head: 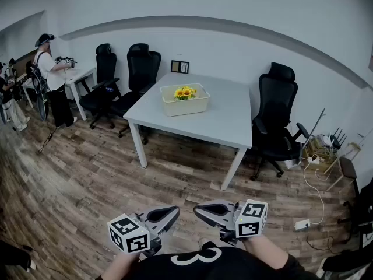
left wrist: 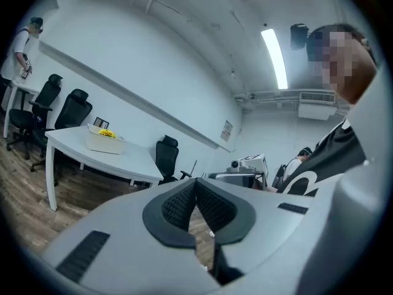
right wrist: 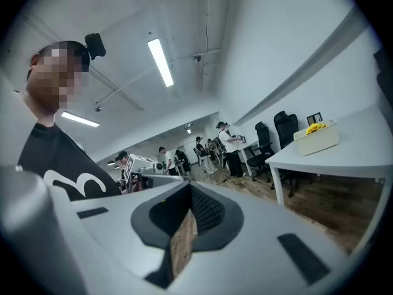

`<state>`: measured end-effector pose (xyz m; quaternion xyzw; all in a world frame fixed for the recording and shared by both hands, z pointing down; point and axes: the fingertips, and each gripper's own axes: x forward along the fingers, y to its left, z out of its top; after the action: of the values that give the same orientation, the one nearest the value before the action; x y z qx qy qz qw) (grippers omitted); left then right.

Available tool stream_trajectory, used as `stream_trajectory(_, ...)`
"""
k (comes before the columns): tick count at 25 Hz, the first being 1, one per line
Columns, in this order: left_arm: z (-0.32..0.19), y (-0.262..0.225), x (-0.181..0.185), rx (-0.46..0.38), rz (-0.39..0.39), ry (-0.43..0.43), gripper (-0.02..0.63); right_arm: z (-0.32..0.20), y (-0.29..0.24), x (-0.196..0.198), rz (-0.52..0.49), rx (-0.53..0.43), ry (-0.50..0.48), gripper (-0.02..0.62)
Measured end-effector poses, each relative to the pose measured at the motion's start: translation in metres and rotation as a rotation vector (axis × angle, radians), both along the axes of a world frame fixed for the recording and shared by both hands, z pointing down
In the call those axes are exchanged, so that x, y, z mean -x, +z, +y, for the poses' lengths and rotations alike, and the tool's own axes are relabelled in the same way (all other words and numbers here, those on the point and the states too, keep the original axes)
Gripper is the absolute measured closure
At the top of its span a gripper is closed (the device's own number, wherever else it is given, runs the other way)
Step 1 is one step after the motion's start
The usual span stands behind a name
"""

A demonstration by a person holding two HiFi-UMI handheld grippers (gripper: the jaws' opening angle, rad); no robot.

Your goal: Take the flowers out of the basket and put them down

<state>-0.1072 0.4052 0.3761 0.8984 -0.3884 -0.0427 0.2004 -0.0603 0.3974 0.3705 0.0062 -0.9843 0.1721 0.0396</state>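
Flowers: a small yellow bunch (head: 185, 92) is sitting inside the basket, heads just showing above the rim; none are out yet.
Basket: a pale rectangular tub (head: 175, 107) is standing upright near the far side of the table.
Table: the white table (head: 224, 124) is carrying only the basket; there is plenty of bare top beside it for setting the flowers down.
Handling: the bunch is looking light and soft, with petals likely to crush or shed, so it is calling for a gentle pinch rather than a hard squeeze.
Where to hold: the stems below the heads are looking like the best spot; they are hidden by the basket wall, so a reach down from above is probably needed.
Left gripper: it (head: 166, 216) is hanging low near the person's body, well apart from the table, jaws clenched together on nothing.
Right gripper: it (head: 210, 210) is sitting just beside the left one, tips pointing toward it, pads meeting at the tips and grasping nothing.
Stage: by my reading the approach is not yet begun.
Surroundings: black chairs (head: 278, 121) are standing around the table on a wood floor; a person (head: 51, 77) is working at a desk far left.
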Motion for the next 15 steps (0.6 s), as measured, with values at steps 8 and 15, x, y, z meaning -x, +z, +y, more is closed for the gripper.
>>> stream_trajectory(8,0.0068,-0.0032,-0.0018,-0.016,0.001,0.006,0.594,0.0079,0.0003,-0.0009,0.003,-0.007,0.006,0.589)
stream_trajectory(15,0.0098,-0.0057,-0.0031,-0.022,0.003,0.010,0.594,0.0106,-0.0016,-0.0001,0.003,-0.014,0.011,0.589)
